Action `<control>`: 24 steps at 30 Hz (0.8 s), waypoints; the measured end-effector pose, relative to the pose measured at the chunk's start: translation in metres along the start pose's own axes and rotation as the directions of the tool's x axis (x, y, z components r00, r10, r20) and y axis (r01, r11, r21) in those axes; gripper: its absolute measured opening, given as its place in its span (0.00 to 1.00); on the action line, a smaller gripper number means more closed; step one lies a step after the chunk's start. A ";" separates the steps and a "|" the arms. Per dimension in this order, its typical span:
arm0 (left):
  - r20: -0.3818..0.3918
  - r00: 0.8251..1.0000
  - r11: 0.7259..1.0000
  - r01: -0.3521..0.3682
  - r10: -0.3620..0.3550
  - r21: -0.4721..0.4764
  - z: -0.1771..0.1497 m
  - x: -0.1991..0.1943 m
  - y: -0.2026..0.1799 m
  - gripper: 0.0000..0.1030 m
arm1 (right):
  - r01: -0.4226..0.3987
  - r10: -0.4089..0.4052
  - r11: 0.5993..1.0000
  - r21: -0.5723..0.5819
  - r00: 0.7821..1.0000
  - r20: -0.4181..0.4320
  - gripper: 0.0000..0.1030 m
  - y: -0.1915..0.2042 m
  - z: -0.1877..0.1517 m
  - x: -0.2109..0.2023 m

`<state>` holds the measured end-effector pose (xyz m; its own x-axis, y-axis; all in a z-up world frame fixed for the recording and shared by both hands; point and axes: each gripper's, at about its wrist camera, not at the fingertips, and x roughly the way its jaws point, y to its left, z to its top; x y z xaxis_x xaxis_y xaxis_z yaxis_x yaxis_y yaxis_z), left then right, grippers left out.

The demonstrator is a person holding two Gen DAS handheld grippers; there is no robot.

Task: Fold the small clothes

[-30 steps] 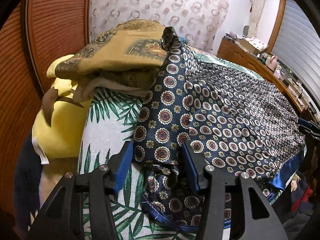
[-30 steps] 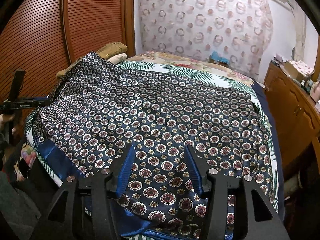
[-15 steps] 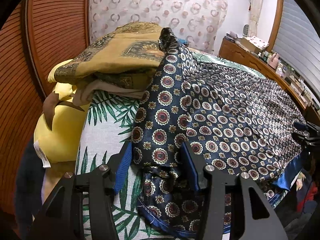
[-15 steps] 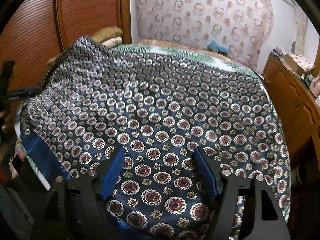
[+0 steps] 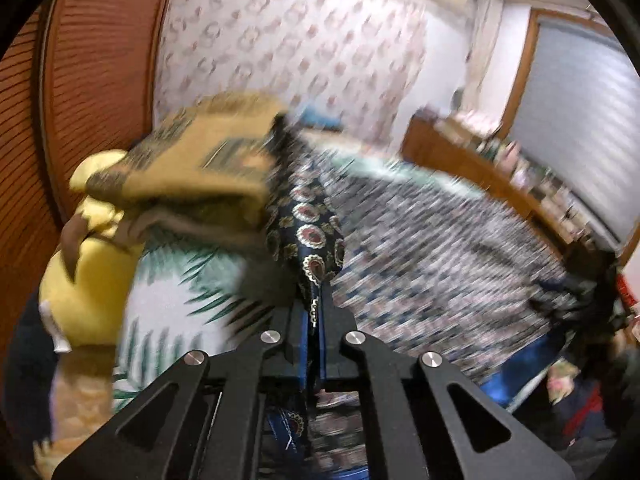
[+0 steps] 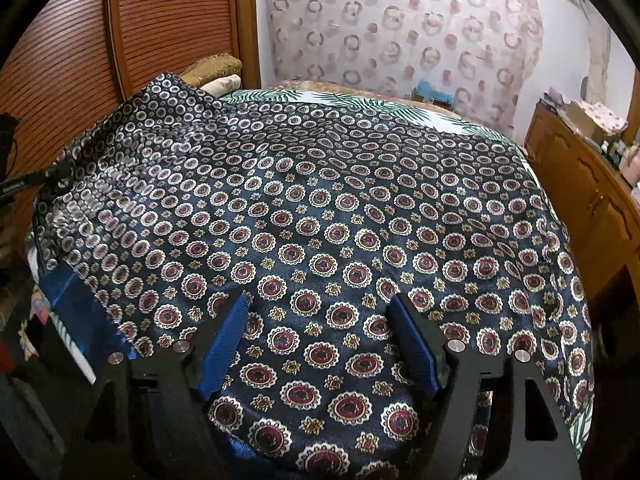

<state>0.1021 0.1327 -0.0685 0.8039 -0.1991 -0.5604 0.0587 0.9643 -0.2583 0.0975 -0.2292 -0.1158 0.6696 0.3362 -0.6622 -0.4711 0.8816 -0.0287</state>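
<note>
My left gripper [image 5: 316,312] has its jaws pinched nearly together on a bunched fold of the navy medallion scarf [image 6: 320,216]; a ridge of the cloth rises straight out of the blue pads [image 5: 303,332] and climbs toward the pile at the head of the bed. That view is heavily motion-blurred, so edges are soft. My right gripper [image 6: 320,340] sits with jaws wide apart, blue pads [image 6: 226,336] either side of the cloth's near portion, cloth lying between them; I can't tell whether the pads touch the fabric. The scarf is spread across most of the bed [image 6: 472,126], which wears a white sheet with green palm leaves showing at the far edge and right corner. Scarf's plain blue border [image 6: 74,300] hangs over the near left edge. Far left corner of the cloth is lifted, and the left gripper shows there as a dark shape at the frame edge. At the head end: an ochre patterned cushion [image 5: 200,160] stacked on a yellow pillow [image 5: 86,276], touching the scarf ridge. Wooden slatted doors [image 6: 168,20] on the left, ring-patterned curtain [image 6: 400,28] behind, wooden dresser [image 6: 592,188] along the right with clutter on top.
</note>
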 end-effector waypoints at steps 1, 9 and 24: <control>0.029 0.999 1.000 0.020 -0.021 0.010 0.003 -0.005 -0.011 0.04 | -0.010 0.010 1.000 0.015 1.000 0.005 0.73 -0.003 -0.001 -0.004; 0.092 0.963 0.967 0.249 -0.252 0.048 0.028 -0.001 -0.084 0.04 | -0.014 0.009 0.994 0.106 0.999 0.047 0.73 -0.034 -0.016 -0.035; -0.088 0.932 0.913 0.362 -0.351 0.189 0.031 0.051 -0.178 0.20 | -0.025 0.003 0.983 0.183 0.993 0.117 0.71 -0.058 -0.031 -0.073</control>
<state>0.1508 -0.0437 -0.0268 0.6764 -0.5397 -0.5012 0.4562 0.8412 -0.2901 0.0583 -0.3152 -0.0889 0.7306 0.3758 -0.5700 -0.3747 0.9186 0.1253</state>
